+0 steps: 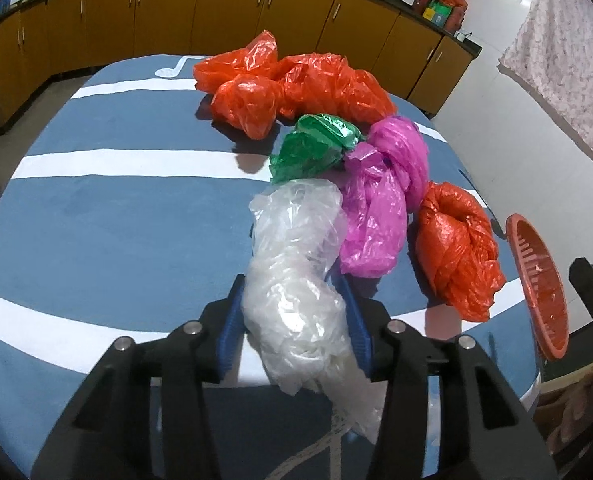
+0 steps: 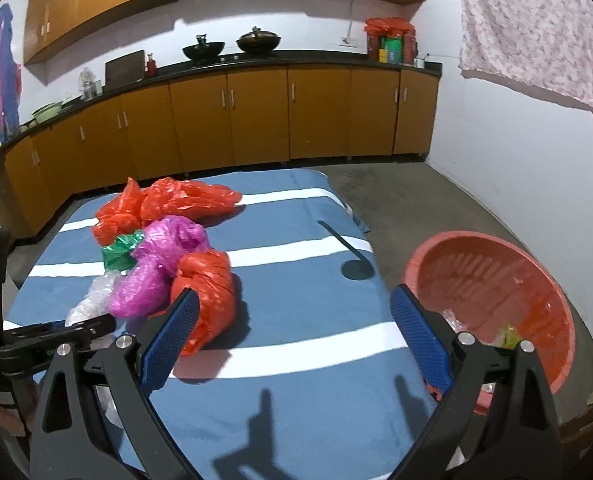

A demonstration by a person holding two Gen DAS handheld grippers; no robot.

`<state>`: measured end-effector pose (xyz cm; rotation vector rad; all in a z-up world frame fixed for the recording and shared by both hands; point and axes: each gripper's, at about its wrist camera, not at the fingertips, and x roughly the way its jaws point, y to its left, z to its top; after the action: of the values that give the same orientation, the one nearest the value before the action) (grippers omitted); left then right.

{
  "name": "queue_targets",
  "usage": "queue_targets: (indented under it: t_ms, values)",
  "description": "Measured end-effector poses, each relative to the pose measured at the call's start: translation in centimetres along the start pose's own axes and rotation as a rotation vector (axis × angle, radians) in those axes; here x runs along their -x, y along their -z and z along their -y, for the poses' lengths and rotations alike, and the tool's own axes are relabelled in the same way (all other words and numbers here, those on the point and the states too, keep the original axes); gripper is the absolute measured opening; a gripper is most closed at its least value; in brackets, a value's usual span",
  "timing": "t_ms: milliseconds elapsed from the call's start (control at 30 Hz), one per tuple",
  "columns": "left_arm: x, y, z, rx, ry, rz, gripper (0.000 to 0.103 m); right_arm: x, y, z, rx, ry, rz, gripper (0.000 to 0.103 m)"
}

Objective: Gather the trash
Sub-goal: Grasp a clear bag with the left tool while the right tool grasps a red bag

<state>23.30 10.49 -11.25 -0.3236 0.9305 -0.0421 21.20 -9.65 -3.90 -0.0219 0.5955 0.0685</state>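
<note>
Left gripper (image 1: 296, 312) jaws squeezing the clear bag (image 1: 296, 280) beside the pink bag (image 1: 376, 208). Squeeze tight, lift slowly, carry right of the pink bag to the red basket (image 2: 536, 280). Right gripper (image 2: 292, 336) jaws wide open, empty.

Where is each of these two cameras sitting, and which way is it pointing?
Left wrist view: sits on the left gripper, looking down over the striped table; its blue pads squeeze the clear bag.
Right wrist view: sits on the right gripper, facing the kitchen cabinets across the table; its jaws stand wide and empty, the left gripper showing at the left edge.
Both share: the orange, pink and green bags, the clear bag, and the red basket beside the table.
</note>
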Motion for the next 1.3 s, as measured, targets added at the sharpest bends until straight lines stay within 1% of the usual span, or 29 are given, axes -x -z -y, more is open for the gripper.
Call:
queue_targets:
  t_ms: [100,233,300,433,500,567,633,767,833,1000,1167,1233,1300]
  values:
    - [0.1,0.0,-0.1,-0.011,-0.003,0.006,0.039,-0.4,-0.3,-0.8,0.011,-0.005,-0.001,0.096]
    - [0.8,-0.6,-1.5,-0.006,-0.043,0.037,0.036,-1.4,-0.8,-1.9,0.009,-0.023,-0.011,0.096]
    - [1.1,-1.1,-2.8,0.007,-0.068,0.049,0.036,-1.8,-1.0,-2.2,0.003,-0.032,-0.017,0.096]
    - [2.0,-2.1,-5.6,0.011,-0.159,0.082,0.039,-3.0,-1.2,-3.2,-0.010,-0.056,-0.044,0.095]
    - [2.4,-2.4,-7.0,0.010,-0.215,0.100,0.040,-4.0,-1.3,-3.8,-0.011,-0.067,-0.069,0.091]
    - [2.5,-2.6,-8.3,0.016,-0.257,0.111,0.042,-5.0,-1.1,-4.3,-0.013,-0.072,-0.096,0.084]
    - [2.5,-2.6,-9.0,0.017,-0.273,0.114,0.046,-5.9,-0.9,-4.6,-0.023,-0.076,-0.126,0.080]
    - [2.0,-2.1,-9.4,-0.006,-0.281,0.114,0.052,-7.6,-0.3,-4.6,-0.057,-0.064,-0.175,0.080]
    - [1.8,-2.0,-9.4,-0.008,-0.270,0.108,0.054,-7.9,-0.1,-4.7,-0.066,-0.064,-0.187,0.080]
    - [1.3,-2.2,-9.9,0.018,-0.232,0.091,0.060,-8.5,0.2,-5.7,-0.020,-0.063,-0.197,0.080]
    - [1.1,-2.2,-9.6,0.009,-0.222,0.089,0.061,-9.4,0.9,-6.3,0.013,-0.050,-0.220,0.080]
    - [1.1,-2.2,-9.5,0.010,-0.221,0.089,0.061,-9.7,1.1,-6.3,0.013,-0.054,-0.241,0.077]
    - [1.0,-2.2,-9.4,0.007,-0.226,0.088,0.061,-9.8,1.2,-6.2,0.011,-0.053,-0.249,0.070]
